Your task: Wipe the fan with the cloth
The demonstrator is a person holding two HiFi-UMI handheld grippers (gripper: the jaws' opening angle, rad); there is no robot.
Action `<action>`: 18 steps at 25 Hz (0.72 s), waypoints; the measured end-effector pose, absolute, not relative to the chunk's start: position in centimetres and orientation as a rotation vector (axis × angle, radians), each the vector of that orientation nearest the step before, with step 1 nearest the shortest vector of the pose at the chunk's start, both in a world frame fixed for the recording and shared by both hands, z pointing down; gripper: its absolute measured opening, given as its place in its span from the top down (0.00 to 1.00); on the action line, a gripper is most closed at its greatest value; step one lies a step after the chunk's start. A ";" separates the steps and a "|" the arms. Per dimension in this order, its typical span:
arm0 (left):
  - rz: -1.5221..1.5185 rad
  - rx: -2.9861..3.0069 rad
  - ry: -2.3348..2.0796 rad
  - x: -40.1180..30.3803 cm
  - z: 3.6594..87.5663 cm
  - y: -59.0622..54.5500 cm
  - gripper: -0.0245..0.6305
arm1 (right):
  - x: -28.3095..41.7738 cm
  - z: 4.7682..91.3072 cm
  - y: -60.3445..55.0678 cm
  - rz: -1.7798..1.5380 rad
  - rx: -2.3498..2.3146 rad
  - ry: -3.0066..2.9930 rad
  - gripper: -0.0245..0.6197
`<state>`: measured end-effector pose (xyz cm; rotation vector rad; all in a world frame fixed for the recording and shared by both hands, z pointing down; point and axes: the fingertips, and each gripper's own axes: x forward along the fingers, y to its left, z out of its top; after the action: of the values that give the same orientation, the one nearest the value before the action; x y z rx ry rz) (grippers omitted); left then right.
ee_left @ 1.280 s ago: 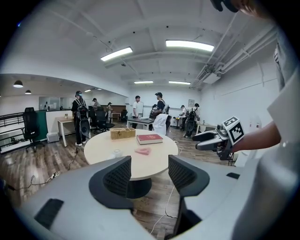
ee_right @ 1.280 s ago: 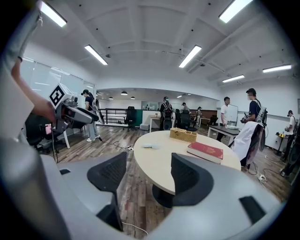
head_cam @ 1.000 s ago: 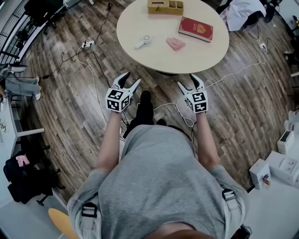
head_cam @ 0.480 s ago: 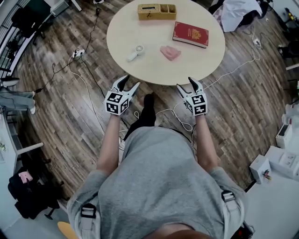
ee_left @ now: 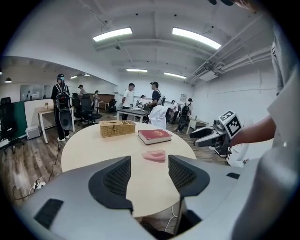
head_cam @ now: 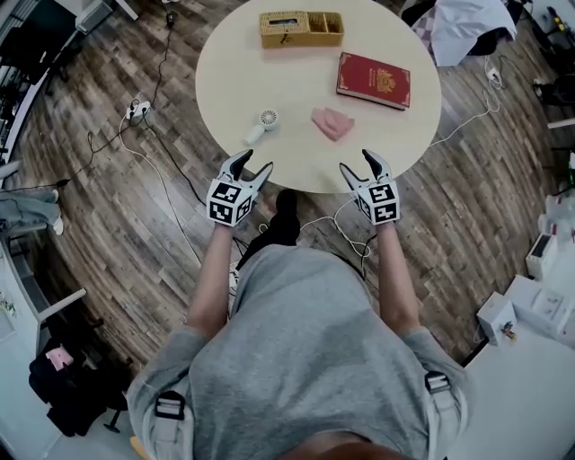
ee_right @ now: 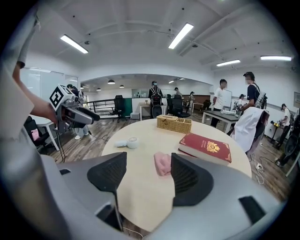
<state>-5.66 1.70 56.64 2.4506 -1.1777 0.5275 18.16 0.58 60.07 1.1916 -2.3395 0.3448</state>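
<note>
A small white hand-held fan [head_cam: 261, 124] [ee_right: 128, 142] lies on the round beige table [head_cam: 296, 162], left of a folded pink cloth [head_cam: 332, 122] [ee_left: 155, 155] [ee_right: 162, 163]. Both grippers hover at the table's near edge, short of these things. My left gripper [head_cam: 248, 165] [ee_left: 148, 176] is open and empty, below the fan. My right gripper [head_cam: 364, 164] [ee_right: 143, 178] is open and empty too, below the cloth. Each gripper shows in the other's view, the right gripper [ee_left: 202, 136] and the left gripper [ee_right: 91, 115].
A red book [head_cam: 374, 80] lies on the table's right part and a wicker basket [head_cam: 300, 28] stands at its far edge. Cables [head_cam: 162, 180] and a power strip [head_cam: 135, 110] lie on the wood floor. Several people stand at desks in the background.
The person has stepped toward the table. Both grippers have come forward from over the floor to the table's near edge, still open.
</note>
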 end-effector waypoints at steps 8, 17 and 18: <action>0.562 2.452 -1.083 -8.1 58.8 -5.3 0.58 | 15.6 62.4 -4.7 0.424 1.221 -2.284 0.49; 0.639 2.435 -0.970 -8.8 62.4 -8.9 0.56 | 14.8 64.0 -7.8 0.428 1.255 -2.193 0.51; 0.645 2.433 -0.963 -8.7 62.8 -9.1 0.55 | 14.8 64.2 -8.0 0.422 1.248 -2.185 0.51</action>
<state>-8.74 -9.14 62.84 2.4330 -0.9631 0.6451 14.81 -7.98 64.19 1.2476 -2.1851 0.4219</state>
